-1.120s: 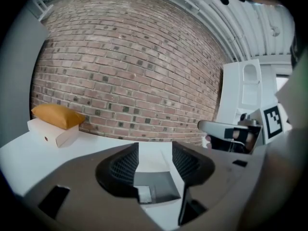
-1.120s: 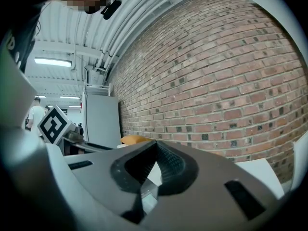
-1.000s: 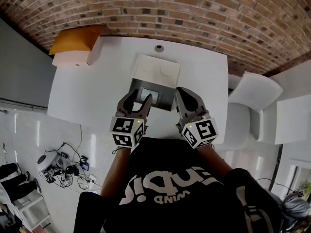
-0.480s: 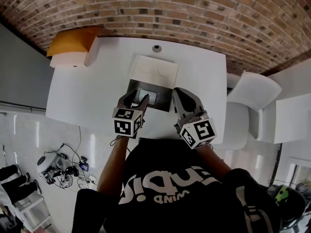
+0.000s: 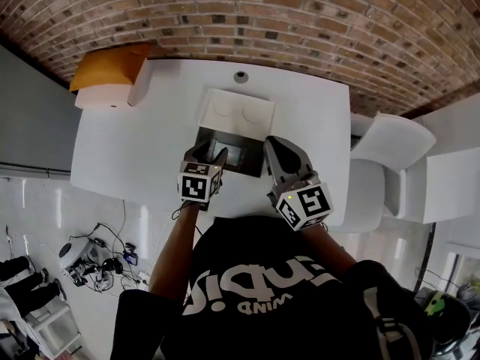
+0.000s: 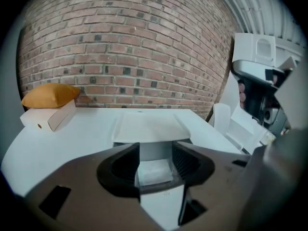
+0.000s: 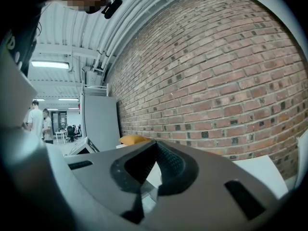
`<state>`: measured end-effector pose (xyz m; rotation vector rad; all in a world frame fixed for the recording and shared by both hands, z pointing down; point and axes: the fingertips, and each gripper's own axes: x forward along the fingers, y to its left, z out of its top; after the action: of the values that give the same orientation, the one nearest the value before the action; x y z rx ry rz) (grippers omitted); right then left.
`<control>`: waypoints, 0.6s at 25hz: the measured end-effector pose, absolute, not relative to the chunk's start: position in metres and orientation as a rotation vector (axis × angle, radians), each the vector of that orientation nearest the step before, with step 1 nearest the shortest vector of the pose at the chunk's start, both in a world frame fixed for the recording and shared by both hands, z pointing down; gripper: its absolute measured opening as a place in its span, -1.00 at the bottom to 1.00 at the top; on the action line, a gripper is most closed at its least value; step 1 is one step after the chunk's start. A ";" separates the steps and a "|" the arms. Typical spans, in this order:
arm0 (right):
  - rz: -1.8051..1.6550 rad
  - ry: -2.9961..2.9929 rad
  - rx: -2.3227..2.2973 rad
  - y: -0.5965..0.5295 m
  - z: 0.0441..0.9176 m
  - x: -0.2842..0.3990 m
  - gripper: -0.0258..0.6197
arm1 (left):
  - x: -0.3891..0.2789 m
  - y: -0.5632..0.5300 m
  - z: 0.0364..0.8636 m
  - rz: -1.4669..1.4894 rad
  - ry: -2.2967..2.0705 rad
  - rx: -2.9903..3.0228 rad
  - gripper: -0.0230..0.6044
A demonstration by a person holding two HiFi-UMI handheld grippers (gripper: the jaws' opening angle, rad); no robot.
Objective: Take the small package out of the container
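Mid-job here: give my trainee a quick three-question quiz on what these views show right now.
1. True or false: the left tongs are clamped on the small package.
2. What sits at the table's corner, upper left in the head view? A) an orange cushion on a white box; B) a laptop; C) a mug.
3. Which tongs have their tips together?

Key
1. False: the jaws stand apart, and the package lies in the open container beyond them.
2. A.
3. The right tongs.
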<state>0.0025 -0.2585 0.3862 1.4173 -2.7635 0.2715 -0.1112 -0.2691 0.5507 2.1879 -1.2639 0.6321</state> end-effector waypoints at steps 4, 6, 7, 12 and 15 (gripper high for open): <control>0.286 -2.758 1.417 -0.267 0.390 0.003 -0.92 | -0.109 -0.272 0.573 0.722 -1.208 2.162 -0.28; 0.295 -2.755 1.417 -0.271 0.392 0.004 -0.92 | -0.108 -0.274 0.583 0.755 -1.188 2.147 -0.28; 0.300 -2.753 1.416 -0.273 0.394 0.004 -0.92 | -0.109 -0.275 0.588 0.769 -1.182 2.139 -0.28; 0.327 -2.748 1.400 -0.285 0.402 0.003 -0.92 | -0.108 -0.282 0.608 0.821 -1.153 2.093 -0.28; 0.334 -2.746 1.384 -0.293 0.404 0.001 -0.92 | -0.109 -0.283 0.620 0.865 -1.133 2.054 -0.28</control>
<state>0.0007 -0.2926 0.4040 1.3838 -2.7463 0.3343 -0.1094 -0.2833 0.6198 2.0544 -1.1328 0.8645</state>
